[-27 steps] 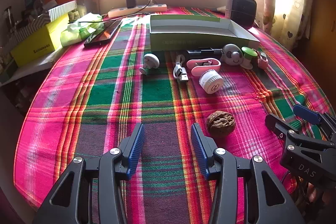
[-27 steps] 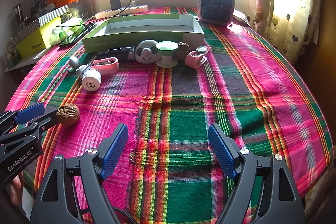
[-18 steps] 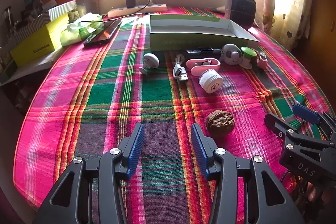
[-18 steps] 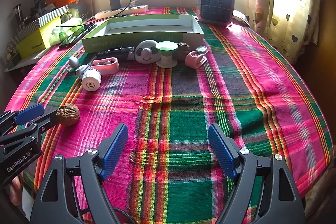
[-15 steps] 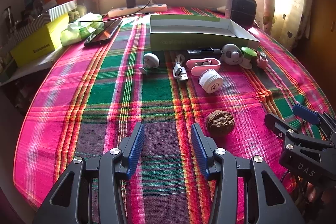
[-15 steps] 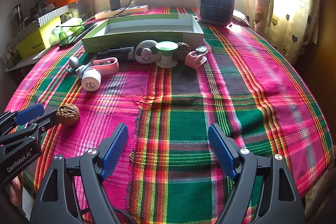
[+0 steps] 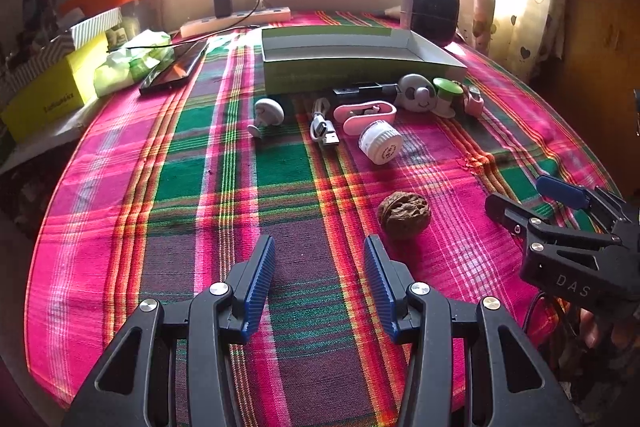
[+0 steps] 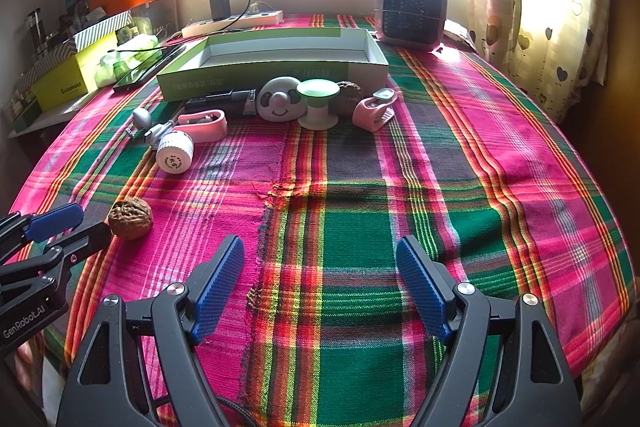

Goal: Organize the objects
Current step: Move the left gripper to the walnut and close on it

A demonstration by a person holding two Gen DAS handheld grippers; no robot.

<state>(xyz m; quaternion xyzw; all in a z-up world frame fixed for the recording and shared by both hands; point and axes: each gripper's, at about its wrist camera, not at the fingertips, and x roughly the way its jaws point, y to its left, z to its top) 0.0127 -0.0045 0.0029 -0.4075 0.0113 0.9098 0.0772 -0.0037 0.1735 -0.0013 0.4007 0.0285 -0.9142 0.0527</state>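
A walnut (image 7: 404,215) is lying alone on the plaid tablecloth (image 7: 200,187), well apart from the cluster of small things lined up in front of the open green box (image 7: 352,67). It is sitting just beyond and to the right of the left gripper (image 7: 319,283), whose 2 blue-padded fingers are standing moderately apart and gripping nothing. The right gripper (image 8: 320,291) is hovering over bare cloth with its fingers spread wider, also empty.

The walnut is probably the nearest candidate for the box. To take it well, the left gripper should be shifting right until the nut sits between the pads, then closing across its widest part; the shell is round and hard, so an off-centre squeeze is likely sending it rolling.

Near the box, a white ribbed jar (image 7: 380,148) is lying on its side, beside a pink clip case (image 7: 365,115), a USB cable (image 7: 324,131), a mushroom-shaped knob (image 7: 267,115), a panda-faced disc (image 8: 280,103) and a green-topped spool (image 8: 318,105). A second brown lump (image 8: 349,95) behind the spool is mostly hidden. The box's floor is only partly showing, and the window glare is washing out the far sill.
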